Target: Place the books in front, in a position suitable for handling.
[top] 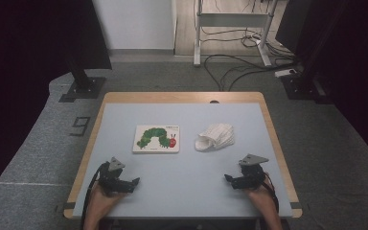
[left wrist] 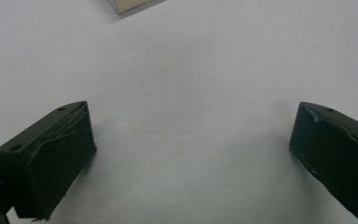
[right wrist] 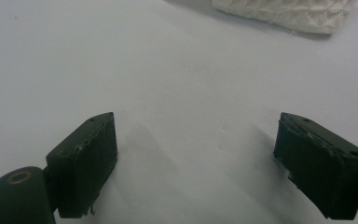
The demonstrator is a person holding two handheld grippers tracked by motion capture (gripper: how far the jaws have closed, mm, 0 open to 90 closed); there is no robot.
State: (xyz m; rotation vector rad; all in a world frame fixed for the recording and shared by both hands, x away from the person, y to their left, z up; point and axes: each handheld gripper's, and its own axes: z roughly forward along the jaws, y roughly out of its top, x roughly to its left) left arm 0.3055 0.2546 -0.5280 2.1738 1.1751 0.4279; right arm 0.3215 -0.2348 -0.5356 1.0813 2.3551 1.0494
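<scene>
Caterpillar picture book: I see it lying flat near the middle of the table, a little left of centre, cover up, green caterpillar with a red head on white; its pale corner also shows at the top edge of the left gripper view.
Folded white cloth: I see it just to the right of the book and apart from it, a crumpled, quilted-looking bundle; in the right gripper view its textured edge sits at the top, well ahead of the jaws.
Left gripper: I have it low over the table near the front left corner, held in the person's left hand, nose pointing toward the middle; the jaws stand wide apart with bare tabletop between them and nothing gripped.
Right gripper: I have it near the front right corner, in the person's right hand, nose pointing inward; the jaws are spread wide, bare table between the pads, holding nothing.
Table: I see a pale blue-grey top with a wooden rim; the stretch between the two grippers along the front edge is bare surface.
Spacing: I read both grippers as well short of the book and the cloth, touching neither.
</scene>
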